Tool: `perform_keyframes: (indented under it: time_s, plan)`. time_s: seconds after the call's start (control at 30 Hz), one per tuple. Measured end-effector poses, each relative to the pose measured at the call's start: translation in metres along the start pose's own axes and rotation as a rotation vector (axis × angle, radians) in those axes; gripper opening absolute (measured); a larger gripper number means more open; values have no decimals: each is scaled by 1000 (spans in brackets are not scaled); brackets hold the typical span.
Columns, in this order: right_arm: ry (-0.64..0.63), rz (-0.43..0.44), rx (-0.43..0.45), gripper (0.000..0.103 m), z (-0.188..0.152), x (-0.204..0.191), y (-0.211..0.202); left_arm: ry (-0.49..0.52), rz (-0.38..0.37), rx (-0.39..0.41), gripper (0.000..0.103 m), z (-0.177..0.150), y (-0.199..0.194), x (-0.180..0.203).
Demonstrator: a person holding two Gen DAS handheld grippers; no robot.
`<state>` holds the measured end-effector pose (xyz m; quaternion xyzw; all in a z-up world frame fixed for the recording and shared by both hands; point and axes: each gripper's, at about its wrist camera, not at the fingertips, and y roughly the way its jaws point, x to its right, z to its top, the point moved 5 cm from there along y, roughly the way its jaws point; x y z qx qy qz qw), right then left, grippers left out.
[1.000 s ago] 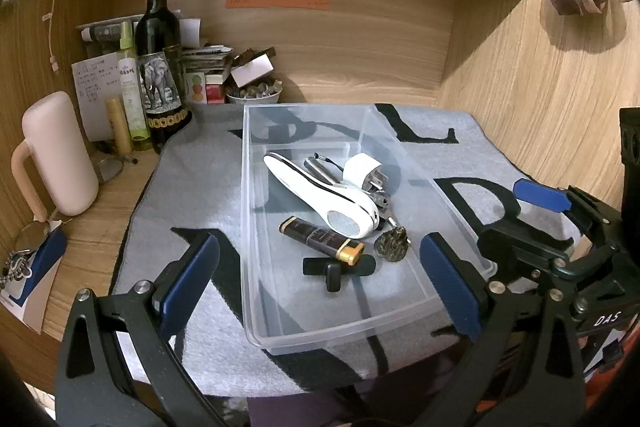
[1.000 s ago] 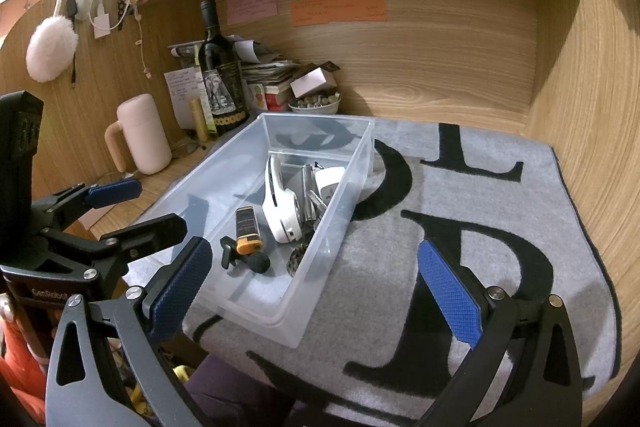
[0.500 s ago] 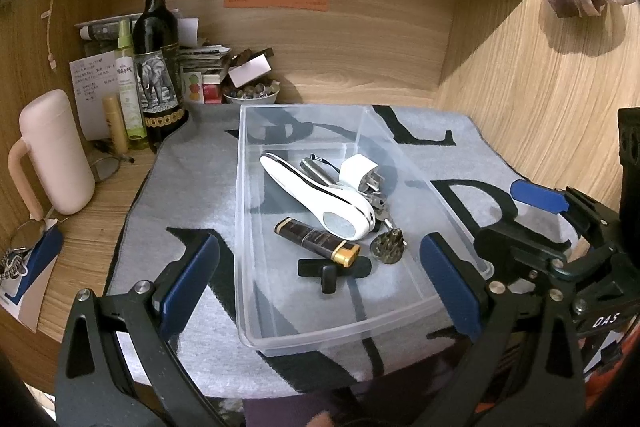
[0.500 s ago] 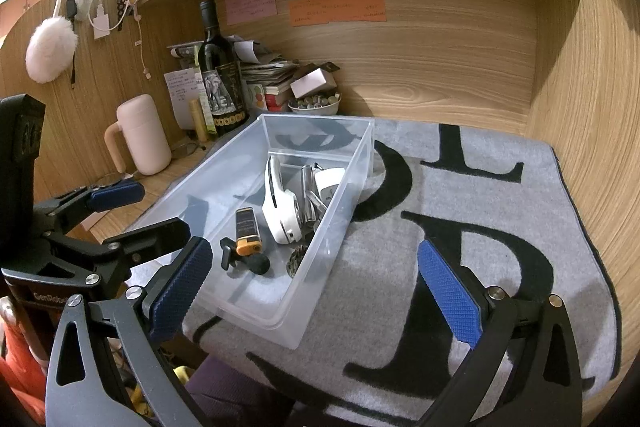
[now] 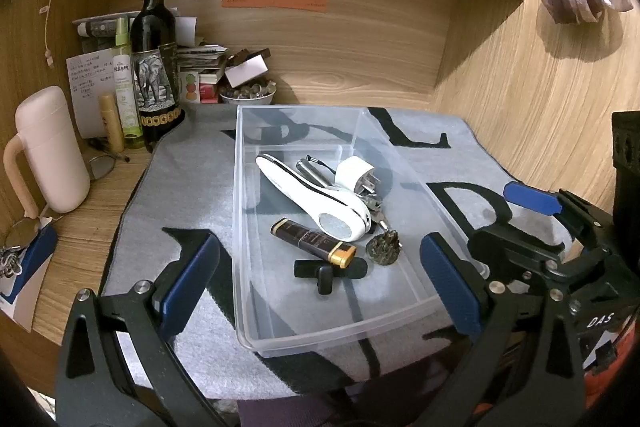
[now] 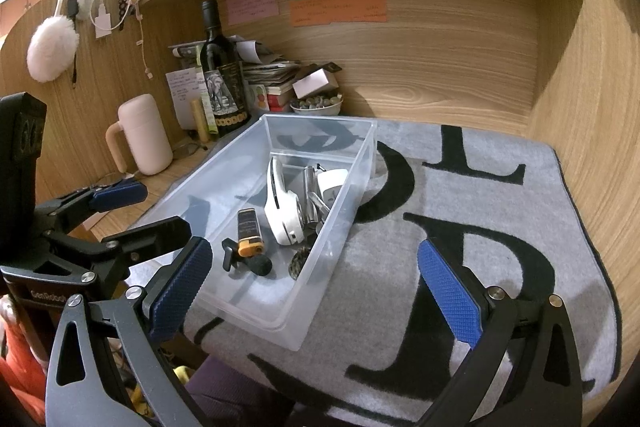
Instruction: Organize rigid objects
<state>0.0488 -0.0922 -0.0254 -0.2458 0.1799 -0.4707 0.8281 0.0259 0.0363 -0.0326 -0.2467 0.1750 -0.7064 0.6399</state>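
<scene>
So the clear bin (image 5: 288, 331) sits on the grey lettered mat (image 5: 188, 195), and all the rigid bits are already inside it. White handheld thing (image 5: 316, 195) lies diagonal across the middle of the bin, white plug adapter (image 5: 354, 173) and a metal tube (image 5: 310, 169) are just behind it toward the bin's far wall, w/ keys (image 5: 376, 205) poking out beside it. Brown tube w/ gold cap (image 5: 312, 241) is in front of the white thing, black T-shaped piece (image 5: 328, 271) nearest the bin's front wall, spiky metal lump (image 5: 384, 247) just right of the gold cap.

Left gripper (image 5: 320, 287) is wide open, nothing in it, hanging above the bin's front edge w/ one finger either side. Right gripper (image 6: 316, 291) is also wide open and empty, off the bin's right side over the mat.

What could go wrong imo: the bin is light plastic on fabric, so if a finger clips the front wall it prob slides or tips and everything shifts. Stuff is piled touching, so grabbing the white thing could drag the keys or adapter along. The two grippers are close together near the bin's front right corner, easy to knock into each other. Wine bottle (image 5: 154, 67) and pink mug (image 5: 52, 151) stand left of the bin, so a wide swing that way = bad.
</scene>
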Motion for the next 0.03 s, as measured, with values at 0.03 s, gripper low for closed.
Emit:
perform_keyframes:
  time_s: [0.03]
  plan:
    - [1,1,0,103,0,0,0,0,1,-1,102,0,0,0]
